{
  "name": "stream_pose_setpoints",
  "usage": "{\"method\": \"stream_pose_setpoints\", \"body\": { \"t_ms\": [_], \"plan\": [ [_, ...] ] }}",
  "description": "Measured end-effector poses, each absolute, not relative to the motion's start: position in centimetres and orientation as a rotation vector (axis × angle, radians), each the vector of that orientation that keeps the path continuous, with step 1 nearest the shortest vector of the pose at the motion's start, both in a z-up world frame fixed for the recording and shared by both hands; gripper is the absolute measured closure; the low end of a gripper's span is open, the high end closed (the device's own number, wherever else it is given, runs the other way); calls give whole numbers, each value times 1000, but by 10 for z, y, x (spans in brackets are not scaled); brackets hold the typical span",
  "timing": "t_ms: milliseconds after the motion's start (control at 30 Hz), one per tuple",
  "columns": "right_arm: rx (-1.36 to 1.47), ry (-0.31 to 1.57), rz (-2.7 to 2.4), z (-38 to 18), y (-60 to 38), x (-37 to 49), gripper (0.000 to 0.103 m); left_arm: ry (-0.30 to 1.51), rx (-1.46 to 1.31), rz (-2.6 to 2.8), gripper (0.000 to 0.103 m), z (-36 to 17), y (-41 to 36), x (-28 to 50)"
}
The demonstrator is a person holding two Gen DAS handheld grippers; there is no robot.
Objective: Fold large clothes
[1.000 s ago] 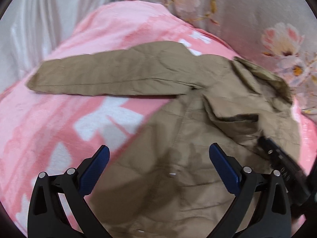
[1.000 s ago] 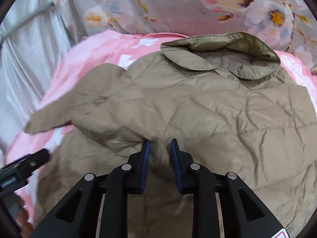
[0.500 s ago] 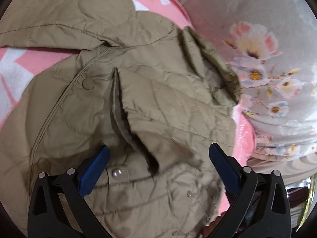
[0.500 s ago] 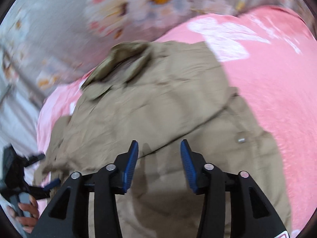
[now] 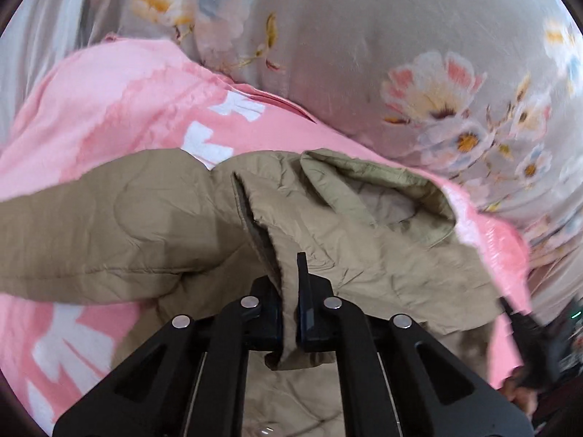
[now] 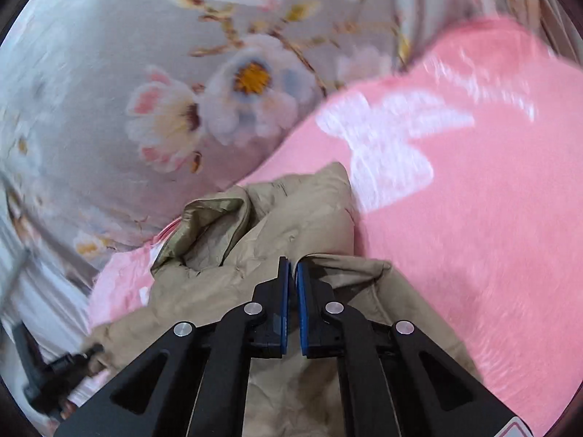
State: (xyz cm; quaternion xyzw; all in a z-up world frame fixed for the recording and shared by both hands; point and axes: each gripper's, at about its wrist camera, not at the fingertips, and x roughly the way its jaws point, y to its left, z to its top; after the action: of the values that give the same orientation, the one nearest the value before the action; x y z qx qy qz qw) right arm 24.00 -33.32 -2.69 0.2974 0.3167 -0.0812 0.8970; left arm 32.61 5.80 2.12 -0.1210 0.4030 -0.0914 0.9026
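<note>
Both claws — left claw (image 5: pixel 289 291), right claw (image 6: pixel 292 284) — pinch the jacket (image 5: pixel 364 255).

Both grippers look the same: the left gripper (image 5: pixel 289 291) and the right gripper (image 6: pixel 292 291) have chunky matte black arms with triangular cutouts, four round silver screws each, and blue pads (image 6: pixel 284 306) on the inner finger faces. The right one's got a red-edged white sticker.

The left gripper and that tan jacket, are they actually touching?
Touching. In the left wrist view, the left gripper is shut on a fold of the tan jacket, with fabric pinched between its fingers and hanging out below them.
</note>
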Motion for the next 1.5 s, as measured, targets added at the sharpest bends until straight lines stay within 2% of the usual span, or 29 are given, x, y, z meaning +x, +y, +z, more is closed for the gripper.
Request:
{"method": "stream_pose_setpoints", "body": {
  "t_ms": [100,167,300,400,433,467,500,533,567,700,800,900,1033,1133,1500],
  "plan": [
    [552,836,-244,-67,-325,258,100,932,-139,-118,98,-26,43,335],
    [542,886,-247,-85,-325,257,100,971,-126,-105,97,-52,41,335],
    [444,923,-278,-81,-314,262,99,943,-64,-74,96,-58,34,332],
    [420,889,-307,-68,-310,238,92,930,-24,-52,91,-57,31,329],
    [403,878,-315,-63,-310,232,91,927,-9,-32,81,-53,33,324],
    [375,861,-327,-55,-309,224,91,918,-6,-15,67,-47,36,317],
    [339,834,-341,-45,-305,213,91,909,-12,-4,58,-41,42,309],
    [317,815,-340,-38,-301,207,89,900,-16,15,44,-34,45,302],
    [298,798,-321,-28,-295,203,87,884,-21,34,41,-27,49,295],
    [240,796,-158,-7,-248,219,87,804,-105,25,41,23,50,281],
    [186,828,-60,-12,-212,239,87,816,-126,-76,41,32,22,288],
    [157,895,-3,-32,-185,257,87,865,-24,-93,41,6,-20,302],
    [111,948,-26,-62,-177,268,87,957,10,-94,41,-40,-36,310],
    [118,948,-23,-72,-179,266,87,919,30,-86,34,-62,-35,307],
    [50,909,-69,-80,-167,263,87,856,59,-53,32,-73,-40,299]
  ]
}}
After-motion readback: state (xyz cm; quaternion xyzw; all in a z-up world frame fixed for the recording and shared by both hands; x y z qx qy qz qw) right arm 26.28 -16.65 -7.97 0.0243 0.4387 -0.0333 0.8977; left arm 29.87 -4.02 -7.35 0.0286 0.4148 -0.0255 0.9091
